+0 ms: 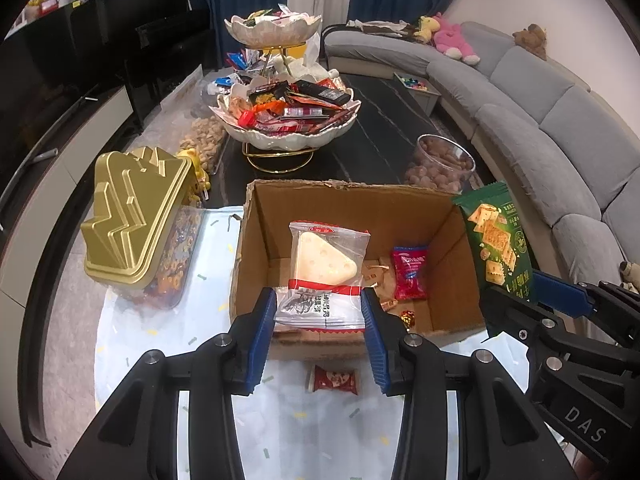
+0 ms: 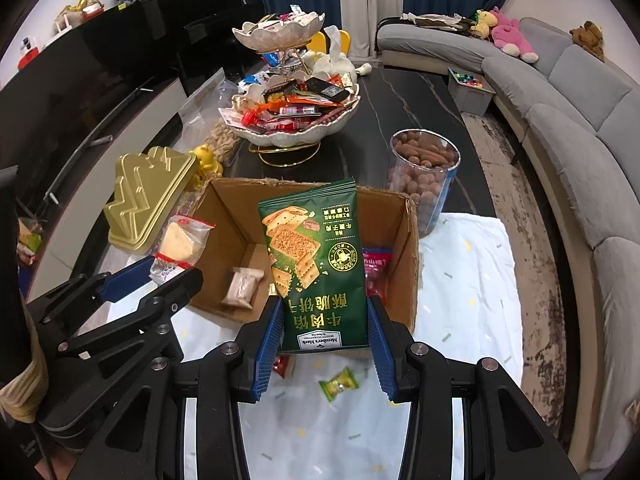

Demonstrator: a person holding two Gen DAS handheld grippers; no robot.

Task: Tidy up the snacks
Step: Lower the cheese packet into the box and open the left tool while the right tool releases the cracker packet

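Left gripper clamps cake pack, right gripper clamps cracker bag, both by the bottom edge (clear of contents), over the box, probably for dropping in.

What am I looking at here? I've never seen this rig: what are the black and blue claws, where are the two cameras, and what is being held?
There is no robot: a person holds a two-finger gripper in each hand, each with a fisheye camera looking along its blue-padded fingers. In the left wrist view, the left gripper is shut on a clear packet with a cheese-shaped cake. In the right wrist view, the right gripper is shut on a green cracker bag. Both hang over an open cardboard box with a red packet inside. The box stands on a white cloth on a dark table, near a gold lid, a jar of brown snacks and a tiered snack stand.
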